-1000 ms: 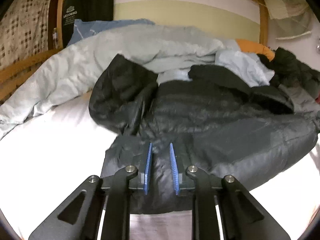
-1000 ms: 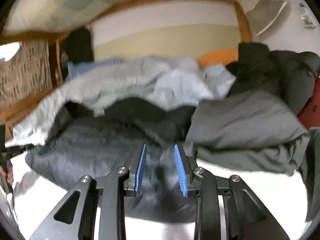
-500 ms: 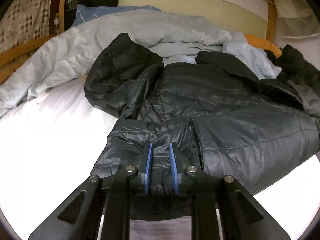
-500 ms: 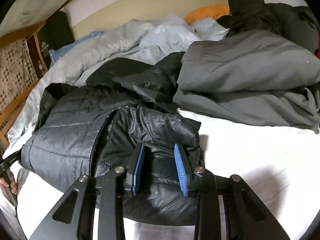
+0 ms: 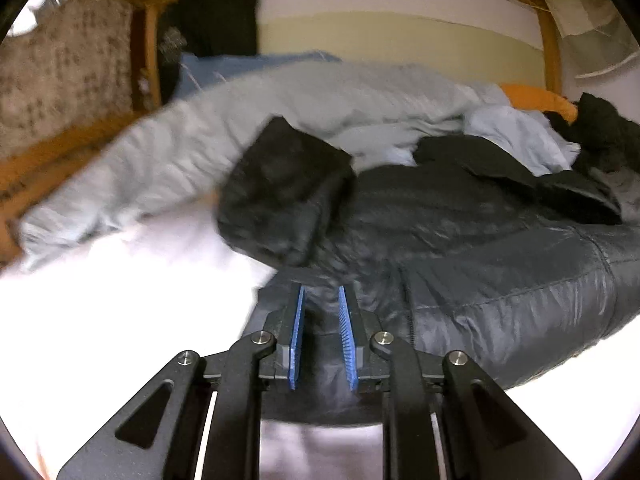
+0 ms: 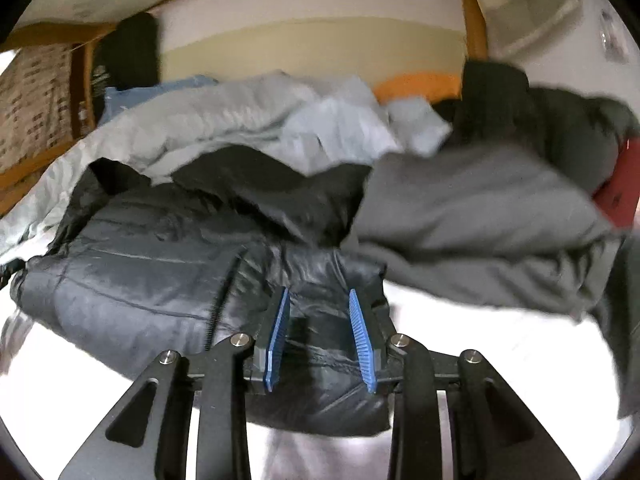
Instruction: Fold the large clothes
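Dark puffer jacket on bed, both hems pinched.

The white bed (image 5: 100, 300) carries a rumpled pale blue duvet (image 5: 240, 128) at the back; its far end is blurred. In front lies the dark puffer jacket (image 5: 500, 280), cut off at the right edge of the left wrist view, one sleeve folded across. A grey garment (image 6: 480, 220) lies just beside it, smeared by motion. The left hand-held gripper (image 5: 322, 336) pinches the jacket's near hem; the right hand-held gripper (image 6: 320, 336) pinches a thicker fold of hem.
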`<action>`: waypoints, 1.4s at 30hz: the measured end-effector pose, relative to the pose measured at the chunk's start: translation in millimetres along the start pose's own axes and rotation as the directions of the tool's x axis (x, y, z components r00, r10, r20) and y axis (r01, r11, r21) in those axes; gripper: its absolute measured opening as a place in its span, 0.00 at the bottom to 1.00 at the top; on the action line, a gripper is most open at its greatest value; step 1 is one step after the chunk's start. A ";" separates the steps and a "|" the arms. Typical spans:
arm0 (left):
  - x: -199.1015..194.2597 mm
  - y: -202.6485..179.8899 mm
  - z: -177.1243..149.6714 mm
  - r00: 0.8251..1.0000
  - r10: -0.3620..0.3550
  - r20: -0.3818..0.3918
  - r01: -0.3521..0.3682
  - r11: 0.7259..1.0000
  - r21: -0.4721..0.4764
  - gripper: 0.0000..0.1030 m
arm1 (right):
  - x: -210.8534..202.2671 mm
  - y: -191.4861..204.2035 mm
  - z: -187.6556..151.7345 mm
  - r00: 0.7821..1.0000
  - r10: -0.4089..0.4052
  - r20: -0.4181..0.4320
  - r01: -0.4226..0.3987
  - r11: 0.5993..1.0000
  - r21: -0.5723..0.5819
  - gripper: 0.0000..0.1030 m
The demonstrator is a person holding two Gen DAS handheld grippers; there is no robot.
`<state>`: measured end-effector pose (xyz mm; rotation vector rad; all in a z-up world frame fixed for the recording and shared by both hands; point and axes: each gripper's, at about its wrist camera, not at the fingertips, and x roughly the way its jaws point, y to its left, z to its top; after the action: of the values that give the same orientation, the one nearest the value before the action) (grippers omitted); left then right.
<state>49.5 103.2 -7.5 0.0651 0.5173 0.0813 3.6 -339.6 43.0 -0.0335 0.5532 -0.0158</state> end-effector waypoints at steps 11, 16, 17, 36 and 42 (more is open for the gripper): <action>-8.2 27.1 -14.0 0.991 0.132 0.012 -0.130 0.987 -0.090 0.91 | -36.6 -7.5 1.2 0.999 0.034 0.026 -0.034 0.999 0.017 0.68; 21.0 34.9 -19.1 0.992 0.016 -0.126 -0.031 0.992 -0.119 0.92 | -15.3 -17.2 -8.9 0.998 0.019 -0.057 -0.015 0.998 0.059 0.89; 28.9 35.4 -20.7 0.986 -0.010 -0.164 -0.012 0.992 -0.128 0.92 | -7.1 -19.8 -12.2 0.995 0.032 -0.092 -0.025 0.997 0.076 0.89; -17.5 -0.2 -17.6 0.993 0.028 -0.111 -0.028 1.000 -0.002 0.12 | -24.6 -14.6 -11.9 0.989 0.128 -0.069 -0.120 0.987 0.106 0.10; -66.2 13.6 -29.8 0.994 -0.014 -0.104 0.007 0.998 -0.065 0.12 | -75.3 -12.6 -31.6 0.995 0.087 -0.056 -0.083 0.994 0.072 0.10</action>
<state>-23.5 111.8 0.3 -0.0053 0.6192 0.0914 -77.1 -351.3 56.1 0.0582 0.6122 0.0472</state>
